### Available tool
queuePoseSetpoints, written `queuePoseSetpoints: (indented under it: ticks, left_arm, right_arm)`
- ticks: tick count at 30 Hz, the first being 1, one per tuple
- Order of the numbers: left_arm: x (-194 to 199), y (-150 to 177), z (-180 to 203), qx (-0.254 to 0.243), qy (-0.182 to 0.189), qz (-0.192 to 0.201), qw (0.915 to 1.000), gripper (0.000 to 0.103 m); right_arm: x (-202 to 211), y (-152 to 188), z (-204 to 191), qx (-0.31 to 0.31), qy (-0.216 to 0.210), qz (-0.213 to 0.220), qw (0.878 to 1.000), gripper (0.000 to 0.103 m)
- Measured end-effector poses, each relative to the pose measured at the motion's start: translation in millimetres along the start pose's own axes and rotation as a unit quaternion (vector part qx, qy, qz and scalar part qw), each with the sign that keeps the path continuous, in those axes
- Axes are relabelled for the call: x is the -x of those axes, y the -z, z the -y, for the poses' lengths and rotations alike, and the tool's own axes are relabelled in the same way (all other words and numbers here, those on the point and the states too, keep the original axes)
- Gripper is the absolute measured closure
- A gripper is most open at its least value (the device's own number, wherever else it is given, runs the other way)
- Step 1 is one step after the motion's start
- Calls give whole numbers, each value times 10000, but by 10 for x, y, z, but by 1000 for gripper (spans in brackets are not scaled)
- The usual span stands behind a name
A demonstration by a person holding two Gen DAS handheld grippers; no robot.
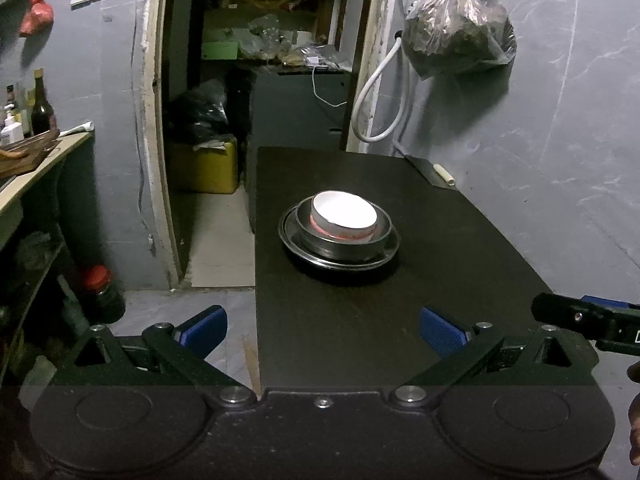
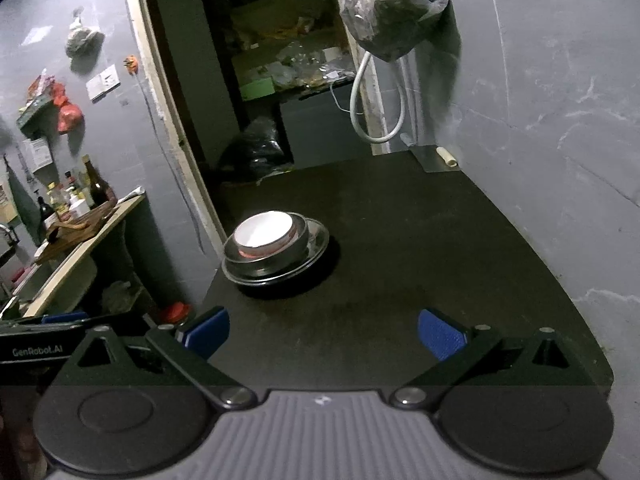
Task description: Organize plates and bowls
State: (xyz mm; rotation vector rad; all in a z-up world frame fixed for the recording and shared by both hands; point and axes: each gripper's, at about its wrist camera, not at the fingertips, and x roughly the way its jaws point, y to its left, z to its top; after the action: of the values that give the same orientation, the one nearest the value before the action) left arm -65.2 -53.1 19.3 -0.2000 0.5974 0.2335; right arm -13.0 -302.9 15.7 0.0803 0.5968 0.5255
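Both pairs of blue pads sit closest to the lens, spread wide with nothing between them. My left gripper hangs over the near end of the dark table, its left pad out past the table's edge above the floor. My right gripper is likewise fully open and empty, held over the near end of the same table; in the left view its tip pokes in at the right edge.

Further out, near the table's middle and well apart from both grippers, stands the stack: a white bowl with a red band at its foot, nested in a steel bowl, which sits on a steel plate. From the right view the stack lies close to the table's left edge.

Nothing else of the task's ware shows on the table. I judge the stacking is done, or nearly so, and I am backed off between steps. If more remains, the next move calls for lifting the stack whole: pads closing on the plate's rim from opposite sides, level, since steel is slick and the bowls could slide.
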Motion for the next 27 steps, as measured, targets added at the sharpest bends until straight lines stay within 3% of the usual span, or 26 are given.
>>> queuePoseSetpoints:
  ticks: [13,27]
  left_arm:
    - [258,161,57,3,7,-5,10000,1]
    - [293,301,90,-24,341,-159,9993,1]
  right_arm:
    - [261,174,19,60,-98,-32,9999,0]
    - [382,295,4,42,87,-86,9999,0]
